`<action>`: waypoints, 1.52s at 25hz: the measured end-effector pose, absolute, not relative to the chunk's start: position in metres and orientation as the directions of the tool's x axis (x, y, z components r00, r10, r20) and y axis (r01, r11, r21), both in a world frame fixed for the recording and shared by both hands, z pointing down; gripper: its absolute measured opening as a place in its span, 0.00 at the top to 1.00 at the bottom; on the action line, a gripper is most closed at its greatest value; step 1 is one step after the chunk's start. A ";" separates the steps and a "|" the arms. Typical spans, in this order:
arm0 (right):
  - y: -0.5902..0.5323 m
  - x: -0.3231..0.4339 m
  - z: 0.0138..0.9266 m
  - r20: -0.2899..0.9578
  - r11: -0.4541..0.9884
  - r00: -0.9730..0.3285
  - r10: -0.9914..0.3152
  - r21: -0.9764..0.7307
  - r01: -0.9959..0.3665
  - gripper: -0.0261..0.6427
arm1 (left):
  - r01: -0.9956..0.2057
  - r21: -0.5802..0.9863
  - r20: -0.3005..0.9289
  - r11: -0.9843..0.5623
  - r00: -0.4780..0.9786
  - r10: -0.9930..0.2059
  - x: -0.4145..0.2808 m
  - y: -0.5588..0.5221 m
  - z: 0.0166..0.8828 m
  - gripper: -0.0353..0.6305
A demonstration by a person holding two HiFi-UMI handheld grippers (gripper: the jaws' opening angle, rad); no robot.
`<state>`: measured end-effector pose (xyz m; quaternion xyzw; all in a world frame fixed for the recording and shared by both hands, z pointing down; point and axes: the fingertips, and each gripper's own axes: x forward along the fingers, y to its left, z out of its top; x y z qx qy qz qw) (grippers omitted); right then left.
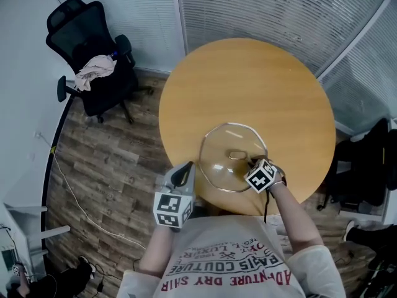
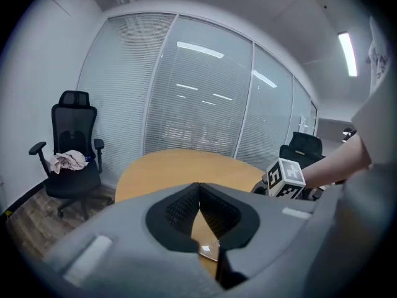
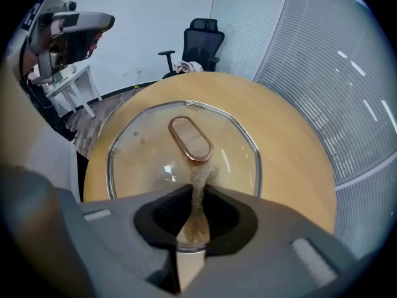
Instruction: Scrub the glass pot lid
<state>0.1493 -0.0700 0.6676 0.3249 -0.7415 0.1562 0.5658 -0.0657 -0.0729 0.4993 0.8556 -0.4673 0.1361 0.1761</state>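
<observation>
A glass pot lid with a metal rim and a copper-coloured oblong handle lies flat on the near part of the round wooden table. My right gripper is shut on a thin tan scrub pad, whose free end touches the glass just beside the handle. From the head view this gripper sits over the lid's right side. My left gripper hangs off the table's near-left edge, left of the lid, jaws shut and empty. A sliver of the lid's rim shows below them.
A black office chair with a pale cloth on its seat stands on the wood floor at the far left. Blind-covered glass walls run behind the table. Dark chairs stand at the right, and a cable trails across the floor.
</observation>
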 end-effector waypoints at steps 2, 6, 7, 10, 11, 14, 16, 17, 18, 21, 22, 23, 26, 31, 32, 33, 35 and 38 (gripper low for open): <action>-0.066 0.145 0.671 0.944 0.730 -0.113 -0.311 0.161 -0.664 0.87 | -0.830 0.167 0.400 -0.533 0.551 -0.733 -0.070 -0.072 0.500 0.94; -0.059 0.137 0.674 0.949 0.711 -0.042 -0.314 0.205 -0.673 0.87 | -0.798 0.162 0.403 -0.580 0.590 -0.700 -0.081 -0.072 0.503 0.94; -0.057 0.134 0.674 0.949 0.703 -0.033 -0.314 0.209 -0.680 0.87 | -0.790 0.160 0.403 -0.591 0.599 -0.692 -0.084 -0.072 0.503 0.94; -0.050 0.125 0.673 0.947 0.680 -0.021 -0.321 0.215 -0.701 0.87 | -0.772 0.159 0.406 -0.616 0.620 -0.672 -0.089 -0.072 0.504 0.94; -0.049 0.122 0.673 0.946 0.676 -0.019 -0.323 0.216 -0.705 0.87 | -0.768 0.160 0.408 -0.621 0.624 -0.667 -0.090 -0.072 0.505 0.94; -0.045 0.112 0.673 0.946 0.675 -0.022 -0.323 0.214 -0.706 0.87 | -0.758 0.163 0.407 -0.632 0.635 -0.657 -0.090 -0.073 0.505 0.94; -0.043 0.104 0.673 0.947 0.684 -0.031 -0.320 0.208 -0.700 0.87 | -0.753 0.162 0.402 -0.637 0.640 -0.654 -0.088 -0.072 0.504 0.94; -0.042 0.100 0.674 0.947 0.689 -0.037 -0.318 0.204 -0.696 0.87 | -0.753 0.161 0.400 -0.638 0.641 -0.655 -0.087 -0.072 0.504 0.94; -0.041 0.096 0.674 0.948 0.693 -0.045 -0.315 0.198 -0.693 0.87 | -0.754 0.160 0.398 -0.637 0.640 -0.658 -0.085 -0.073 0.503 0.94; -0.039 0.084 0.672 0.948 0.710 -0.091 -0.304 0.162 -0.685 0.87 | -0.764 0.163 0.393 -0.624 0.630 -0.670 -0.079 -0.076 0.501 0.94; -0.038 0.080 0.671 0.948 0.718 -0.110 -0.298 0.147 -0.680 0.87 | -0.766 0.165 0.392 -0.621 0.628 -0.672 -0.075 -0.076 0.500 0.94; -0.037 0.077 0.670 0.948 0.729 -0.126 -0.293 0.136 -0.671 0.87 | -0.767 0.165 0.391 -0.620 0.628 -0.672 -0.071 -0.075 0.499 0.94; -0.034 0.077 0.667 0.943 0.761 -0.165 -0.290 0.123 -0.637 0.87 | -0.768 0.160 0.393 -0.620 0.626 -0.674 -0.057 -0.071 0.498 0.94; -0.036 0.109 0.659 0.942 0.787 -0.183 -0.280 0.116 -0.606 0.87 | -0.795 0.150 0.401 -0.588 0.593 -0.698 -0.039 -0.077 0.500 0.94; -0.037 0.121 0.659 0.944 0.787 -0.173 -0.281 0.123 -0.605 0.87 | -0.798 0.149 0.401 -0.584 0.588 -0.702 -0.035 -0.077 0.499 0.94; -0.039 0.134 0.658 0.944 0.782 -0.164 -0.286 0.131 -0.610 0.87 | -0.802 0.149 0.402 -0.579 0.584 -0.705 -0.031 -0.078 0.498 0.94; -0.046 0.160 0.657 0.942 0.767 -0.152 -0.301 0.144 -0.625 0.87 | -0.810 0.150 0.403 -0.567 0.574 -0.713 -0.021 -0.080 0.498 0.94; -0.065 0.186 0.654 0.932 0.763 -0.165 -0.324 0.154 -0.627 0.87 | -0.829 0.147 0.414 -0.540 0.548 -0.727 -0.008 -0.085 0.501 0.94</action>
